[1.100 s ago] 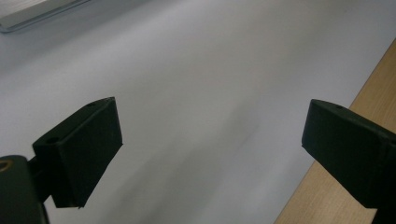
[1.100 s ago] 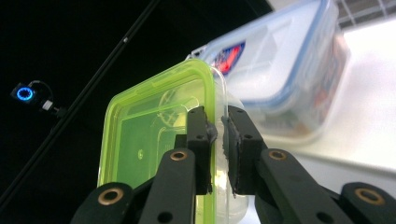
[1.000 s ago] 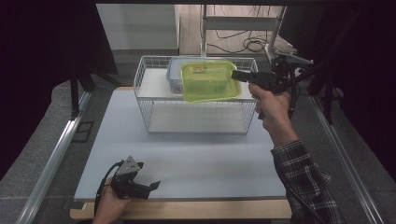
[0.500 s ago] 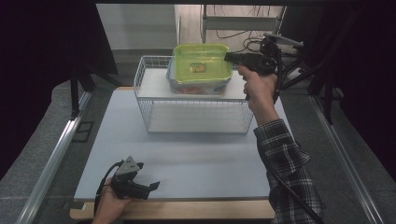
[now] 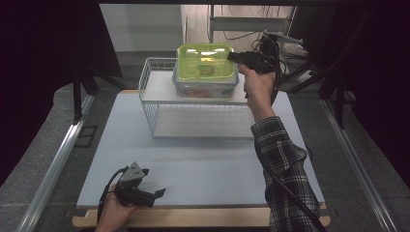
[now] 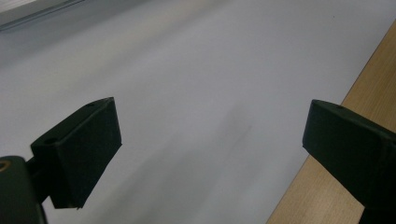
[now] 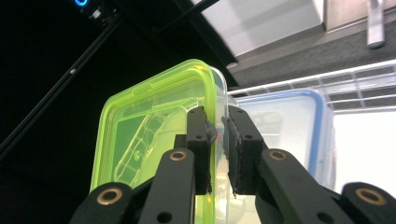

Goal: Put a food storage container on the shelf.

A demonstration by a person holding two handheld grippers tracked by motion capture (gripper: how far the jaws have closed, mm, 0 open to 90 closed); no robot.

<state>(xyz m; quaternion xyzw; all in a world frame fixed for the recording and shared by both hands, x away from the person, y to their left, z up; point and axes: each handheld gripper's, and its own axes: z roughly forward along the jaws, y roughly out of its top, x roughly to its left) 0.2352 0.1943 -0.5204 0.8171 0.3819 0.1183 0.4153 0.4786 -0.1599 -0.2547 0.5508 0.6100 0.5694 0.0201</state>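
- The right gripper (image 5: 234,56) pinches the edge of the green lid (image 5: 205,63), holding it flat over a clear food box (image 5: 205,87) in the wire basket (image 5: 193,113) on the desk (image 5: 203,164).
- In the right gripper view the jaws are pressed together on the thin rim of the lid (image 7: 159,154), and a blue-rimmed box (image 7: 285,135) sits just beyond the gripper's far side.
- It is a narrow bite at one edge only. My worry is that the lid pivots around the jaws and droops on the side away from the gripper.
- If it tilts, I'd expect one corner to catch the box rim while the rest rides up, unseated.
- Pressing down off-centre could shove the box along the basket shelf.
- The left gripper (image 5: 145,193) rests low at the near desk edge, jaws spread wide over bare desk (image 6: 196,93), holding nothing, so it gives the box no steadying.
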